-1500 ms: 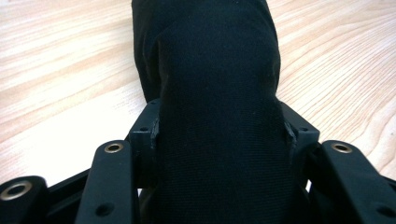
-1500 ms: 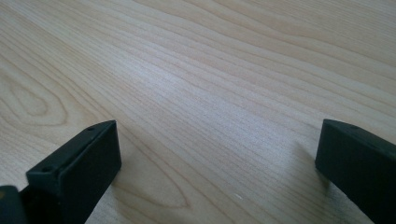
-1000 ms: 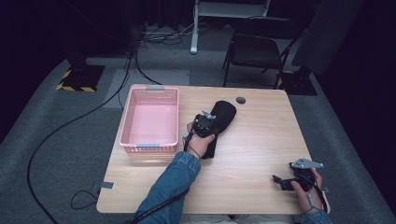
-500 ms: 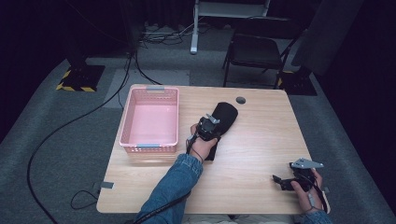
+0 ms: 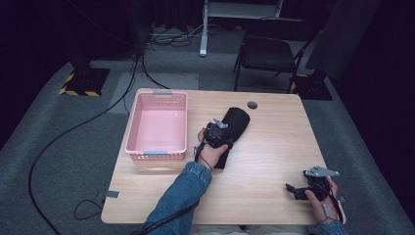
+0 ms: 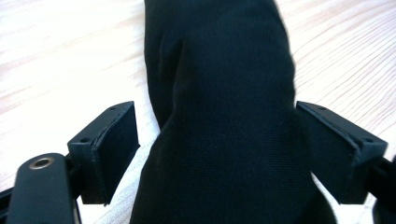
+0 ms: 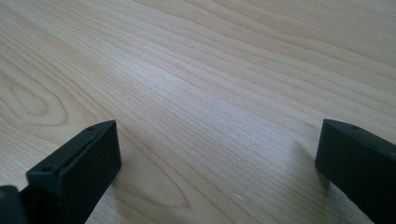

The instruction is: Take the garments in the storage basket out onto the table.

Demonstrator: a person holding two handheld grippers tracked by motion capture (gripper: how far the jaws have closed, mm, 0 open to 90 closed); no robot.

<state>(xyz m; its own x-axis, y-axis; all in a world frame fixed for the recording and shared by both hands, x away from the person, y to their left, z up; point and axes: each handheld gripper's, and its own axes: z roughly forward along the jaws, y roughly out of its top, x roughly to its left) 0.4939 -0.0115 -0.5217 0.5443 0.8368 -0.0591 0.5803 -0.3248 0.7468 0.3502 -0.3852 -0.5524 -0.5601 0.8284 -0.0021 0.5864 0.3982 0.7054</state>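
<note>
A black folded cloth (image 5: pixel 236 121) lies on the middle of the wooden table (image 5: pixel 274 147), its long side running away from me. My left gripper (image 5: pixel 219 129) rests low over its near half. In the left gripper view the cloth (image 6: pixel 224 93) runs up between the jaws of the left gripper (image 6: pixel 217 112), which have just been opening. The left pad (image 6: pixel 116 140) stands clear of the fabric and the right pad (image 6: pixel 327 149) is at its edge without pinching. My right gripper (image 5: pixel 293 189) sits near the front right corner, and its jaws (image 7: pixel 219 126) are open over bare wood.
A pink plastic basket (image 5: pixel 157 152) stands at the table's left side, close beside the left hand. A small dark round disc (image 5: pixel 252 105) sits near the table's far edge. A dark chair (image 5: pixel 269 54) and cables on the floor lie beyond the table.
The cloth's far end lies a little further right and flatter than a second ago. Neither hand has shifted.
</note>
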